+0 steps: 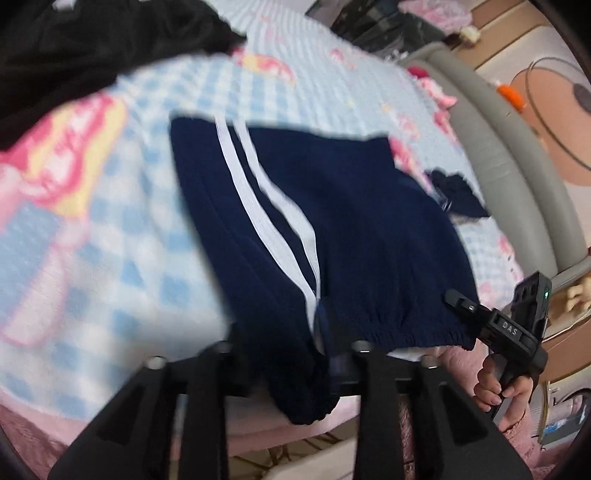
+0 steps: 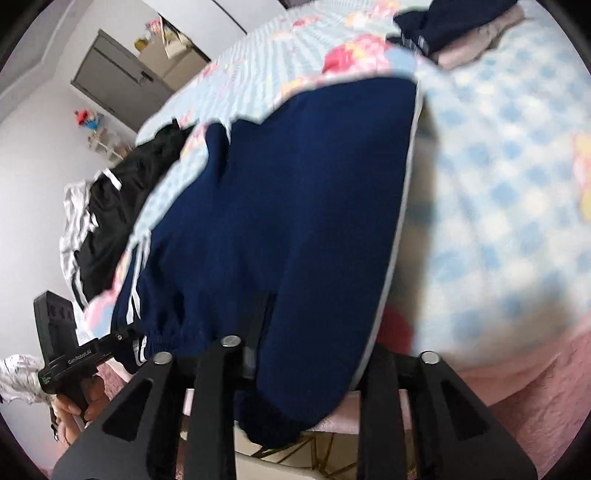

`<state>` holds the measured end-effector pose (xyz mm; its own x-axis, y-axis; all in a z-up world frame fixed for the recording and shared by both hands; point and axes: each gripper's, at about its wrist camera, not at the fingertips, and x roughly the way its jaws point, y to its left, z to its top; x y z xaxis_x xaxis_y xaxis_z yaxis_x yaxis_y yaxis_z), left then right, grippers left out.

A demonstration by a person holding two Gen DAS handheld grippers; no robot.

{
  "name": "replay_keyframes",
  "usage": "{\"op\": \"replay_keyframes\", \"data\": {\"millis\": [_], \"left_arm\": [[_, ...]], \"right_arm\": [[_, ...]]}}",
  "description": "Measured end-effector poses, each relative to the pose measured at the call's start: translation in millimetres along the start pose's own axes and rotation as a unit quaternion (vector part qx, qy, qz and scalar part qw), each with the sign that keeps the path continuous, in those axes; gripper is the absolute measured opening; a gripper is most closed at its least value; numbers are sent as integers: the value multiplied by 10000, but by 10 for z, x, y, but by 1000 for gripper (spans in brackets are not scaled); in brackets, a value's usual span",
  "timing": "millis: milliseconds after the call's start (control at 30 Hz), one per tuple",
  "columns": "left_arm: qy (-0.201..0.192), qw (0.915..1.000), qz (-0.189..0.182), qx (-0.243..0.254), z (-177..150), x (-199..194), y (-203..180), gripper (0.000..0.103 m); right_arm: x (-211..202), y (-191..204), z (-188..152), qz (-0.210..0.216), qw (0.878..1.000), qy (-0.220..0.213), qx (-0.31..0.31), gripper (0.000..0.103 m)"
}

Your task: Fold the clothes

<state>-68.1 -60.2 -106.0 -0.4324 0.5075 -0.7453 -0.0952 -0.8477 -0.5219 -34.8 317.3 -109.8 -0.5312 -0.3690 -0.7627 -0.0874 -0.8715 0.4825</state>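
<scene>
Navy pants [image 1: 351, 221] with two white side stripes [image 1: 258, 206] lie flat on the blue checked bed cover [image 1: 110, 240]. Their elastic waistband hangs over the bed's near edge. My left gripper [image 1: 290, 347] is open at that edge. Its jaws stand wide apart on either side of a hanging fold of waistband and do not press on it. In the right wrist view the same pants [image 2: 288, 203] fill the middle. My right gripper [image 2: 299, 350] is open too, with navy cloth draped between its spread fingers. Each gripper shows in the other's view, at the waistband's ends [image 1: 458, 301] [image 2: 122, 338].
A black garment [image 1: 92, 48] [image 2: 110, 206] lies heaped on the bed beyond the pants. A small dark navy item [image 1: 458, 195] [image 2: 424, 22] lies farther off. A grey padded bed frame [image 1: 498, 147] runs along one side. A grey cabinet [image 2: 122, 77] stands by the wall.
</scene>
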Motion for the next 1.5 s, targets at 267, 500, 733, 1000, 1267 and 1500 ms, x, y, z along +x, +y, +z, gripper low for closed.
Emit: {"op": "replay_keyframes", "data": {"millis": [267,500,733,1000,1267,1500], "left_arm": [[-285,9968,734,-167,566,-68,317,44],[-402,9930,984,-524,1107,213,557,44],[-454,9900,289,-1302,1001,235,913,46],[-361,9970,434,-527,974,405,660,32],[-879,9872,1334,11,1046,104,559,8],[-485,9893,1344,-286,1041,122,841,13]], "right_arm": [[-483,-157,297,-1017,9917,-768,-177,66],[-422,520,801,-696,9857,-813,-1306,66],[336,1053,1104,-498,9826,-167,-1783,65],[1179,1320,1221,-635,9764,281,-2047,48],[1069,1473,1271,-717,9765,-110,-2029,48],[1212,1505,1362,-926,9722,-129,-2147,48]]}}
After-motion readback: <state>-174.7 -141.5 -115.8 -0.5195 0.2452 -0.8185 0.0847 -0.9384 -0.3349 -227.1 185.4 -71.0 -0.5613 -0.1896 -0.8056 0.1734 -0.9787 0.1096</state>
